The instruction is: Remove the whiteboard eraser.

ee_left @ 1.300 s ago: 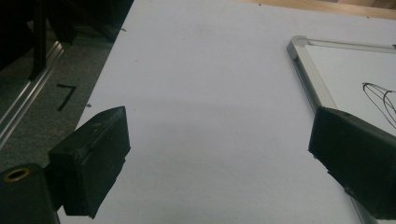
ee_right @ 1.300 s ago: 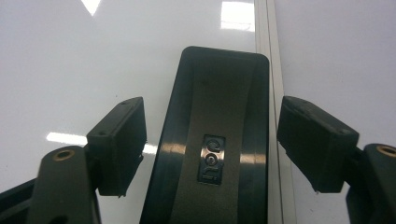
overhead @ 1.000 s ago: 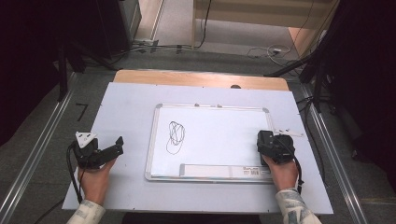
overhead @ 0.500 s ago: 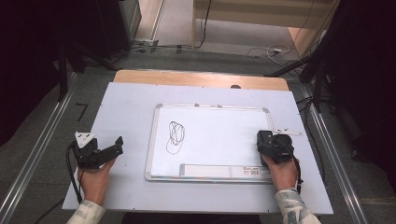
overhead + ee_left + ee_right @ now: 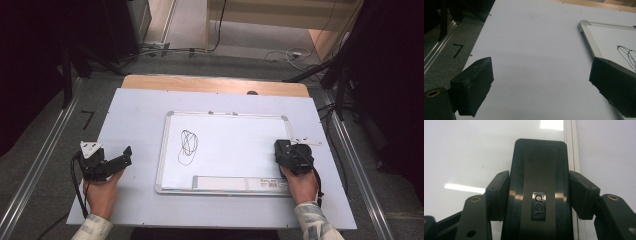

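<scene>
From above, my right gripper (image 5: 286,151) sits on one whiteboard (image 5: 225,150), one scribble (image 5: 187,146) off to its left; my left gripper (image 5: 119,157) rests beside the board.

My left gripper view: jaws wide, nothing between.

My right gripper view: jaws have just been closing and now clamp one black eraser (image 5: 539,187). I should press flat, then sweep toward the scribble.
</scene>
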{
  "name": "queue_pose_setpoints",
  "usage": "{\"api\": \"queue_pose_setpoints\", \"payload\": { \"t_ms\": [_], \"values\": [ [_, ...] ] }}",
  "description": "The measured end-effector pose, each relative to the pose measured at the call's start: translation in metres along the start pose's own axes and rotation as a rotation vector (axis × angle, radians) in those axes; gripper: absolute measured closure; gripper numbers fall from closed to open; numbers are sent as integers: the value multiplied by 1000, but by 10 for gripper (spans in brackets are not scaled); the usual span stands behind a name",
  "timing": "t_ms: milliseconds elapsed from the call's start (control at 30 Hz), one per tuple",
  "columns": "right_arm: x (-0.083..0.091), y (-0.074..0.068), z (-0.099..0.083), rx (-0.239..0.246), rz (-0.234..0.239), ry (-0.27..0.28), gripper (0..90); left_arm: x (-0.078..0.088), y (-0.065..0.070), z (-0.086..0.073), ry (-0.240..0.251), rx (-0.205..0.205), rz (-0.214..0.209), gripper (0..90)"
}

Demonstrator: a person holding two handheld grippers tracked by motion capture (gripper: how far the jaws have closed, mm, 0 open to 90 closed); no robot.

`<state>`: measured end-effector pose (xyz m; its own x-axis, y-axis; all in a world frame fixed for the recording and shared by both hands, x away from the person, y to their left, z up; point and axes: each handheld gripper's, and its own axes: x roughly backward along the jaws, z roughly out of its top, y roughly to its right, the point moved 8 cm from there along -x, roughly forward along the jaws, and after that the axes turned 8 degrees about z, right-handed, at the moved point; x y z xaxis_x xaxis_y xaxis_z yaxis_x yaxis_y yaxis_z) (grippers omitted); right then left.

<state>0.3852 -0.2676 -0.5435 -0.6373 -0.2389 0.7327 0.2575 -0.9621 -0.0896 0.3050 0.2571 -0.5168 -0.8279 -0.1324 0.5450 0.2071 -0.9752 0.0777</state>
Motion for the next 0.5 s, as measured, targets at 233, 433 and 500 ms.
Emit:
{"api": "queue_pose_setpoints", "payload": {
  "t_ms": [233, 433, 500],
  "values": [
    [1, 1, 1, 3, -5, 10, 373, 0, -1, 0, 1, 9, -3, 57],
    [9, -2, 9, 21, -12, 58, 373, 2, -4, 0, 2, 15, 1, 58],
    [15, -6, 15, 22, 2, 84, 373, 2, -6, -1, 1, 14, 4, 58]
  ]
}}
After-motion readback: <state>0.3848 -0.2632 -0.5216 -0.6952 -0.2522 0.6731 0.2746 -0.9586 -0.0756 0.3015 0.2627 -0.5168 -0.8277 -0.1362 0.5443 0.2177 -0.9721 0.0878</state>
